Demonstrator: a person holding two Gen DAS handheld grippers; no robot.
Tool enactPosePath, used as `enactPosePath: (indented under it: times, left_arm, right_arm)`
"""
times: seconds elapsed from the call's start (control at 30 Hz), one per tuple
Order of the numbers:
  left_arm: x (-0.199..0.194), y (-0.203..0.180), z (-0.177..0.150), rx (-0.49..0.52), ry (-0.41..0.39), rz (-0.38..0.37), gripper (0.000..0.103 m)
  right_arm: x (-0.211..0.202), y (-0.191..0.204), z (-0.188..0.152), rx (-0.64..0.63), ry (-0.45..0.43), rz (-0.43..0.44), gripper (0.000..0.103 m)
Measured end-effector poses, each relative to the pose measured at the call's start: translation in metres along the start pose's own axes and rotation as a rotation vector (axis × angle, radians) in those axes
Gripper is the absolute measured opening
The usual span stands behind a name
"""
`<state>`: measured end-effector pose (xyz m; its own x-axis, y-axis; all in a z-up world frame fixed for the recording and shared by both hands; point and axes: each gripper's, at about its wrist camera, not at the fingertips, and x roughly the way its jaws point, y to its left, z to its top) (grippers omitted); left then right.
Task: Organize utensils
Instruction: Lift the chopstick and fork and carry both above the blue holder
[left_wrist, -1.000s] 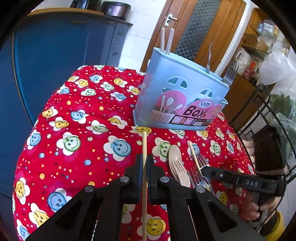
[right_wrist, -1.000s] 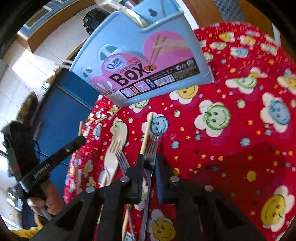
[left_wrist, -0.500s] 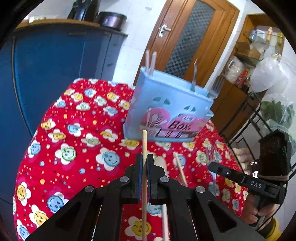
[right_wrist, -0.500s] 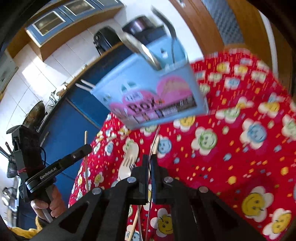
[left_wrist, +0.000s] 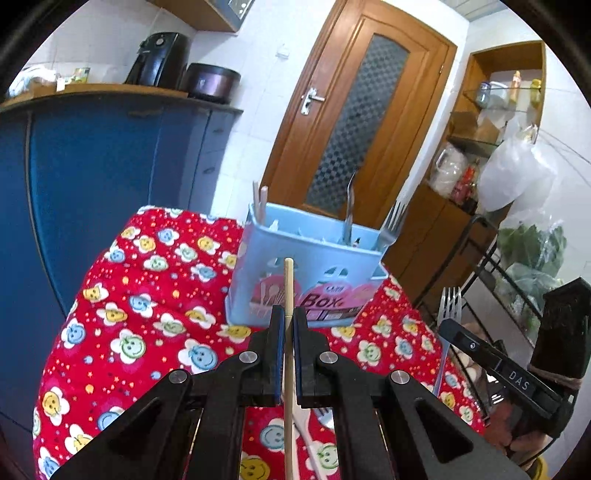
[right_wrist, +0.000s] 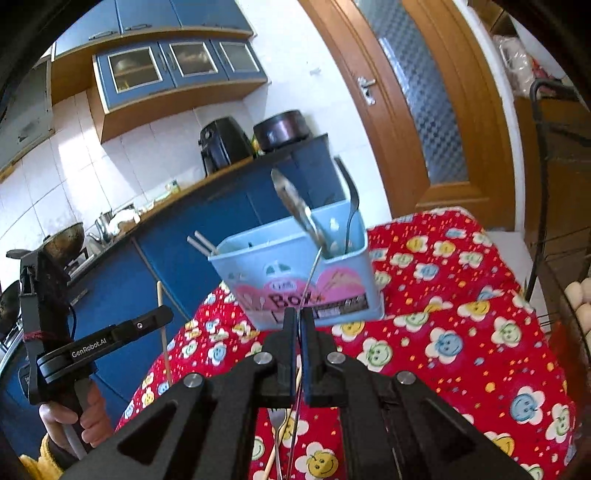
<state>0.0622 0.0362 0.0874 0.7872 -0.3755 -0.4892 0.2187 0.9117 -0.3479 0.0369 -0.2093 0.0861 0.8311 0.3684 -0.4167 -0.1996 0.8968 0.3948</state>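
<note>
My left gripper (left_wrist: 288, 314) is shut on a wooden chopstick (left_wrist: 289, 280), held off the table with its tip pointing at the front of the light blue utensil box (left_wrist: 314, 258). My right gripper (right_wrist: 298, 314) is shut on a metal fork (right_wrist: 308, 280), seen edge-on and aimed at the box (right_wrist: 266, 254). From the left wrist view that fork (left_wrist: 448, 306) stands tines-up at the right. The box holds chopsticks (left_wrist: 260, 195), a spoon (right_wrist: 295, 206) and a fork (left_wrist: 395, 218). A pale plastic fork (left_wrist: 306, 424), hidden in part by my left gripper, lies on the red cloth.
The red smiley-patterned tablecloth (left_wrist: 147, 295) covers the table. A blue cabinet (left_wrist: 92, 177) stands to the left, a wooden door (left_wrist: 351, 122) behind the box, a black wire rack (left_wrist: 498, 258) to the right. Another fork (right_wrist: 277, 417) and chopstick (right_wrist: 271, 458) lie under my right gripper.
Both grippers have risen from the table, the left with the chopstick and the right with the fork. The right jaws shut on the fork. The box now sits lower in both views.
</note>
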Motion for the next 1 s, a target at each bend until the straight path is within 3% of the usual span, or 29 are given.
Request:
enactPosePath:
  times: [1.0]
  left_arm:
    - [-0.009, -0.03, 0.06, 0.044, -0.165, 0.006, 0.004]
  right_arm:
    - [-0.01, 0.002, 0.038, -0.055, -0.119, -0.047, 0.003]
